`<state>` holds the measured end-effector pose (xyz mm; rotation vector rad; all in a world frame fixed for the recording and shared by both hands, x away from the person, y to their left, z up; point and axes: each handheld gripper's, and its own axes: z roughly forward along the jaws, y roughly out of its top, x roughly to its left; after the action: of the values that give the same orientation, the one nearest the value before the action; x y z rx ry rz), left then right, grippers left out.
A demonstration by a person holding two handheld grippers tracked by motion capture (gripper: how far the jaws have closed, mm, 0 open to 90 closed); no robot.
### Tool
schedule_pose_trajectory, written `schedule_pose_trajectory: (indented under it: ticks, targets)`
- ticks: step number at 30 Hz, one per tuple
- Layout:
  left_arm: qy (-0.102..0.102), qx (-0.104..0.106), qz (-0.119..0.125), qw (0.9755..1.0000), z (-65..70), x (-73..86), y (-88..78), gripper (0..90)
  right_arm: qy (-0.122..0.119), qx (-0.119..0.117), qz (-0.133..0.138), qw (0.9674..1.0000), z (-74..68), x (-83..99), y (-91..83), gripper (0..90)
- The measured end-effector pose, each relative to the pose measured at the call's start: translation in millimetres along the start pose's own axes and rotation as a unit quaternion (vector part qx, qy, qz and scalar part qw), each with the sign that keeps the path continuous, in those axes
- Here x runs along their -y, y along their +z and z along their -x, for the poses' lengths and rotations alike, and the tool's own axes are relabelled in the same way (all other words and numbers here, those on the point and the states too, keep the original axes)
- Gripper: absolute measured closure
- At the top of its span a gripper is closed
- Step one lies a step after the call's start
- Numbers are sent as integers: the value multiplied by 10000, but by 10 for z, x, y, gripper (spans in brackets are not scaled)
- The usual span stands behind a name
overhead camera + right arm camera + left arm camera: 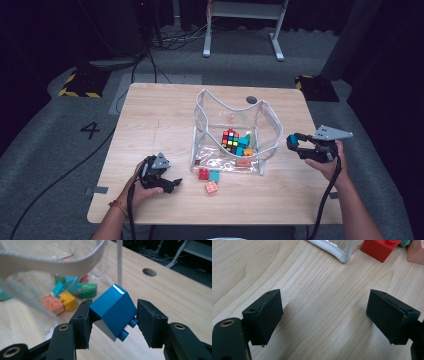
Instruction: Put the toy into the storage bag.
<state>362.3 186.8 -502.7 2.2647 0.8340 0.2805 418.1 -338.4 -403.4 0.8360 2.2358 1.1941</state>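
**Blue block gripped beside clear bag**

Right claw [294,141] raised over the right edge of the surface [160,110], just right of the clear bag [232,125]. Clamped on a blue block [113,311], tilted between the pads, studs pointing down toward the camera in the right gripper view; both pads pressed against its sides. Block seen as a small blue shape at the claw tips in the high view, off the wood.

Left claw [172,184] low near the front left part of the surface, held by the left hand [142,192]. Jaws apart, bare wood grain between the pads [265,315] in the left gripper view, nothing gripped.

Clear bag standing open with a white-trimmed rim, around the middle of the surface, slightly toward the right. Inside: a multicoloured puzzle cube [230,140] plus several loose blocks in teal, orange, yellow and green.

In front of the bag, toward the front edge: a red block [203,174] and a teal block [214,175] side by side, with a pink block [211,187] just nearer the front edge. Red block and the bag's white corner trim close ahead of the left claw in its own view.

Round hole [251,100] in the surface near the far edge, behind the bag.
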Motion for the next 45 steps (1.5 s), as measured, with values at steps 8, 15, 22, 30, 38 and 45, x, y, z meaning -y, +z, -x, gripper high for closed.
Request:
schedule_pose_trajectory:
  ticks: [8, 15, 22, 30, 38, 45]
  targets:
    - [-1, -2, -1, 10000, 1, 0, 0, 140, 59, 25, 42, 10000, 248, -366, 10, 483]
    - [2, 3, -7, 10000, 0, -1, -1, 140, 69, 174, 128, 9997, 341, -655, 6, 483]
    - [5, 2, -7, 10000, -1, -1, -1, 140, -138, 343, 258, 9990, 328, -996, -46, 482]
    - [2, 2, -7, 10000, 0, -1, -1, 140, -214, 130, 503, 9984, 192, -1301, -61, 482]
    - [0, 0, -11, 10000, 0, -1, -1, 140, -440, -323, 615, 9966, -73, -1486, 31, 482]
    - [3, 3, -6, 10000, -1, -1, -1, 140, -798, -742, 531, 9926, -332, -1583, 170, 482]
